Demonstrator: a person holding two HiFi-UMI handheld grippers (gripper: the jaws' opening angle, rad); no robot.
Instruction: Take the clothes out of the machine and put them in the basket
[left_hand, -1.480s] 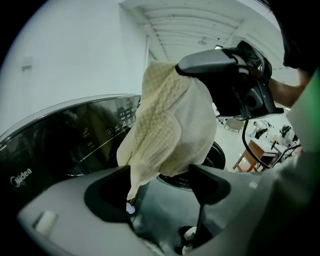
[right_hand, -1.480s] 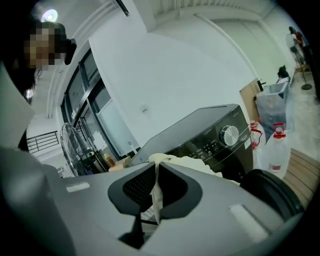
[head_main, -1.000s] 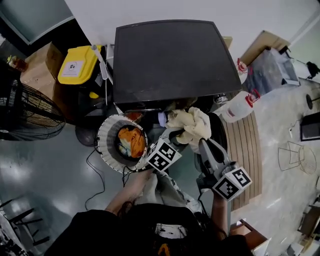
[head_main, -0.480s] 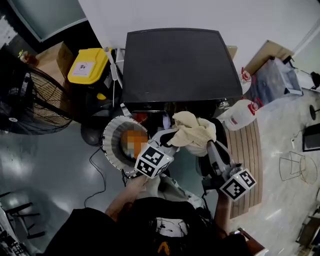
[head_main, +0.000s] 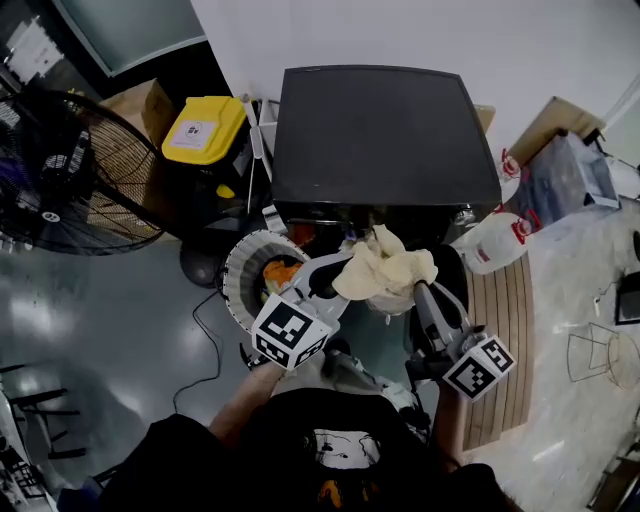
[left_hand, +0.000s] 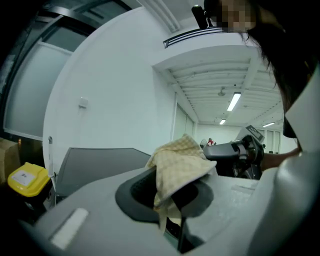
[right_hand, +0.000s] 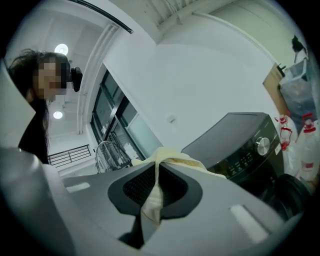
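The left gripper and the right gripper both pinch tight on the yellow cloth, up in front of the machine. The basket sits to the left, nearer the left gripper.

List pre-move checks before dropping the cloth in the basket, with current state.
1. Left gripper shut on cloth: ok.
2. Right gripper shut on cloth: ok.
3. Cloth out of machine: ok, bunched in front of it.
4. Cloth above basket: not ok, it hangs beside it.
5. Room in basket: ok, only an orange garment shows inside.
6. Machine emptied: cannot tell, its inside is hidden.
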